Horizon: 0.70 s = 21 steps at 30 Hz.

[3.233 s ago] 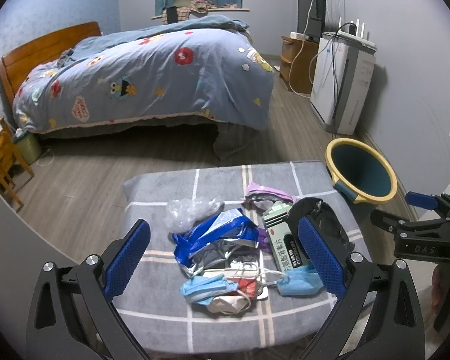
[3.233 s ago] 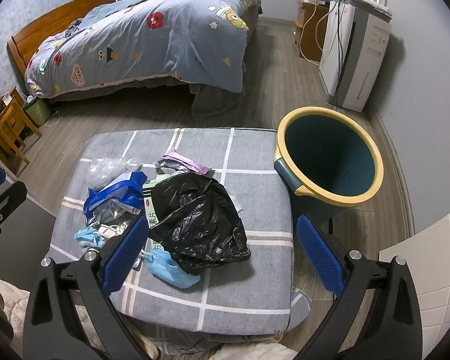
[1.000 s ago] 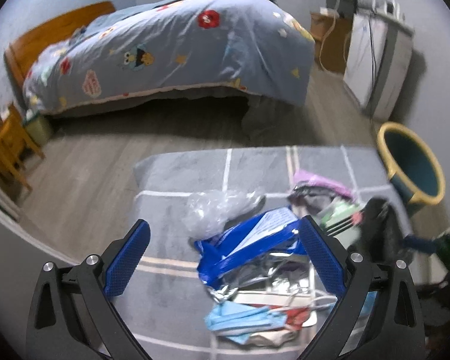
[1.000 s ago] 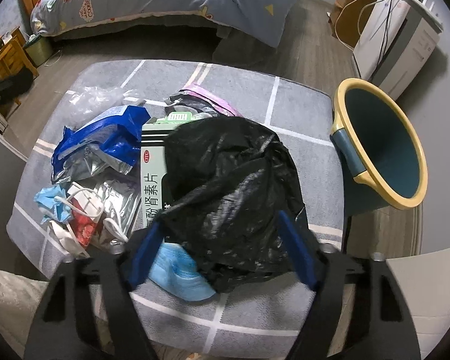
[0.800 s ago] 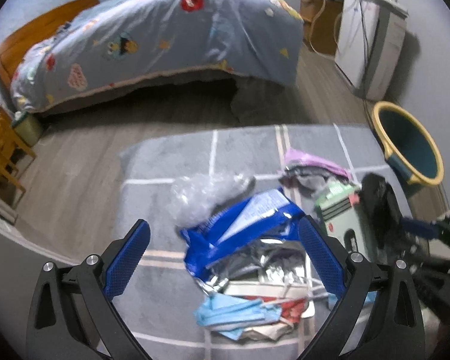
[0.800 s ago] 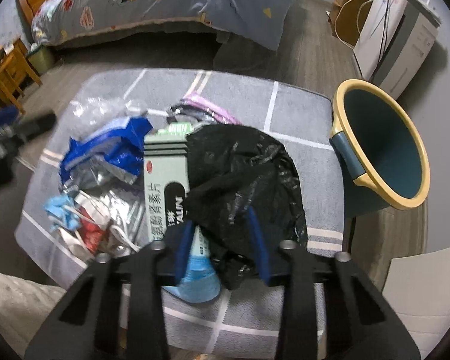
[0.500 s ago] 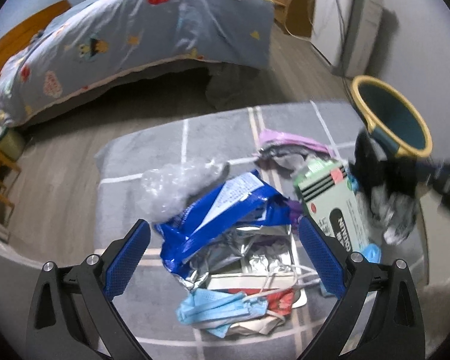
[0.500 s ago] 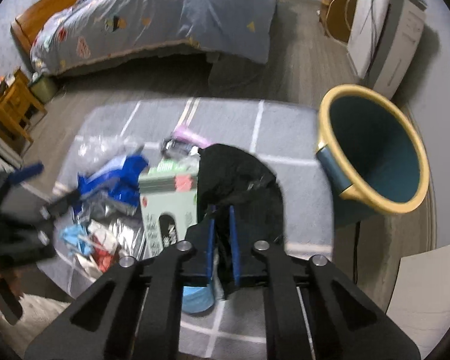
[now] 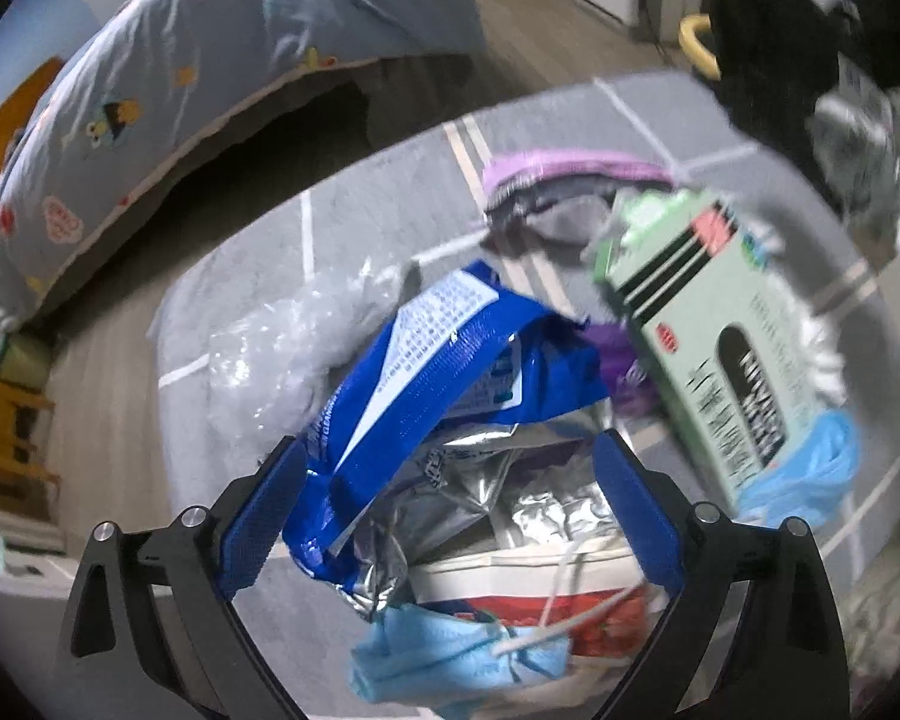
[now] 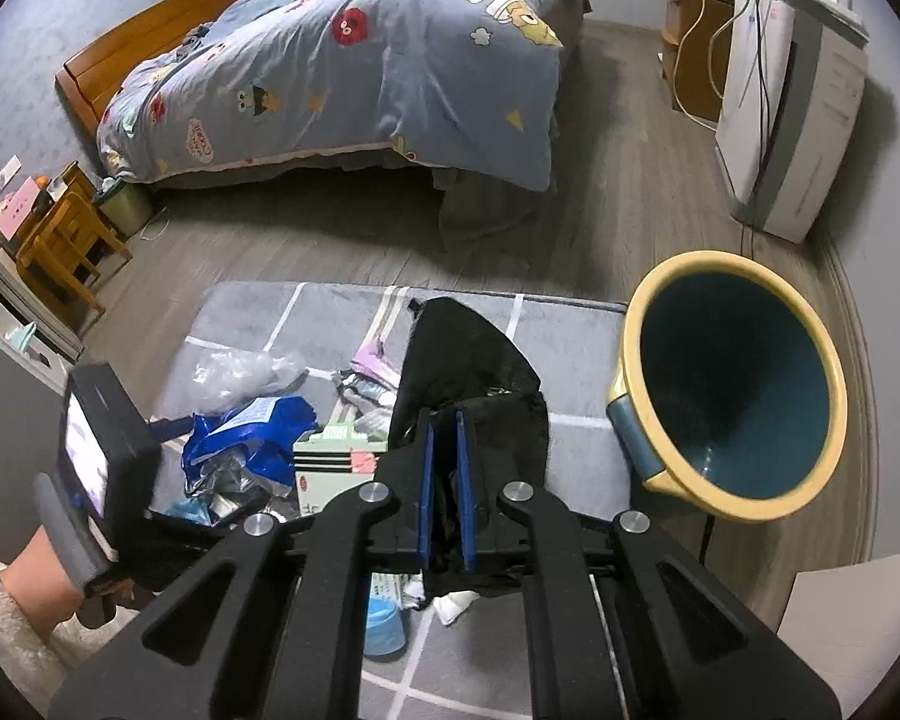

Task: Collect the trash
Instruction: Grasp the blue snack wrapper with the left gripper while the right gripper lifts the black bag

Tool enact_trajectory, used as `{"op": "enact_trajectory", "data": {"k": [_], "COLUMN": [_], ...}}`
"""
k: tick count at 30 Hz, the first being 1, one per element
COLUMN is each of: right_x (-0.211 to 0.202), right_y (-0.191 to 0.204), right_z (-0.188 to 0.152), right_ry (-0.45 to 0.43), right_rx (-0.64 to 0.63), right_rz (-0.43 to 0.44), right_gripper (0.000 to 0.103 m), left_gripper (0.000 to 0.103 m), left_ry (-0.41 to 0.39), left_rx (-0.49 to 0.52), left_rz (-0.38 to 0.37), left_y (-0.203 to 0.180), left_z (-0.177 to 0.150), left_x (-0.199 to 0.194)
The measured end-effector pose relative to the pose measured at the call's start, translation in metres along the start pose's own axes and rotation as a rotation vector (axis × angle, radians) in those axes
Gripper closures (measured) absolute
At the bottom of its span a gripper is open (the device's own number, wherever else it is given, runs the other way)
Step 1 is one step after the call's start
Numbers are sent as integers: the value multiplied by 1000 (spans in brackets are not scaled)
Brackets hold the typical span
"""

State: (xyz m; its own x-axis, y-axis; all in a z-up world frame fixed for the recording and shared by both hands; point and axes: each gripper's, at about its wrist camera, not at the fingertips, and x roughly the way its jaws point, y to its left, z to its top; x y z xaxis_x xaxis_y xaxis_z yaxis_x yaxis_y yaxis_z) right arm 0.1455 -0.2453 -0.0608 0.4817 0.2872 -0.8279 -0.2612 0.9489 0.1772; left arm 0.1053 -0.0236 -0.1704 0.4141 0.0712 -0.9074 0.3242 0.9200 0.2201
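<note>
A pile of trash lies on a grey checked cushion [image 9: 354, 204]: a blue foil wrapper [image 9: 444, 354], a green box [image 9: 714, 324], blue face masks [image 9: 444, 654], a clear plastic bag [image 9: 282, 336] and a purple wrapper [image 9: 558, 168]. My left gripper [image 9: 450, 516] is open, its fingers either side of the blue wrapper. My right gripper [image 10: 442, 480] is shut on a black plastic bag [image 10: 468, 354] and holds it lifted above the cushion [image 10: 576, 324], left of the yellow-rimmed teal bin [image 10: 732, 384]. The black bag also shows in the left wrist view [image 9: 768, 54].
A bed with a blue quilt [image 10: 354, 72] stands behind the cushion. A white appliance [image 10: 792, 102] and a wooden cabinet [image 10: 690, 42] stand at the back right. A small wooden chair [image 10: 60, 240] is at the left.
My right gripper closed on the black bag and lifted it off the pile. My left gripper moved down and closer to the blue wrapper, still open.
</note>
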Motion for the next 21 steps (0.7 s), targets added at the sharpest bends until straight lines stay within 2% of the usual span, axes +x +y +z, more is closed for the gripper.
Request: {"op": "enact_trajectory", "data": {"k": [4, 9, 11, 13, 17, 21], "right_x": [8, 11, 11, 12, 12, 5], "right_y": [-6, -1, -1, -1, 0, 6], "right_z": [2, 2, 1, 1, 0, 2], "right_ry": [17, 20, 22, 25, 23, 0], "right_rx": [41, 19, 13, 13, 10, 1], "right_rz": [40, 40, 39, 41, 51, 65], "right_gripper": [96, 96, 96, 96, 96, 96], "left_gripper": [8, 10, 28, 37, 41, 43], "left_ry": [7, 22, 19, 19, 6, -71], "left_rx": [20, 61, 79, 80, 49, -13], "left_rz": [20, 38, 33, 48, 40, 40], "left_y": [0, -6, -8, -7, 0, 12], "left_z": [3, 4, 5, 6, 7, 8], "left_x": [11, 24, 25, 24, 16, -9]}}
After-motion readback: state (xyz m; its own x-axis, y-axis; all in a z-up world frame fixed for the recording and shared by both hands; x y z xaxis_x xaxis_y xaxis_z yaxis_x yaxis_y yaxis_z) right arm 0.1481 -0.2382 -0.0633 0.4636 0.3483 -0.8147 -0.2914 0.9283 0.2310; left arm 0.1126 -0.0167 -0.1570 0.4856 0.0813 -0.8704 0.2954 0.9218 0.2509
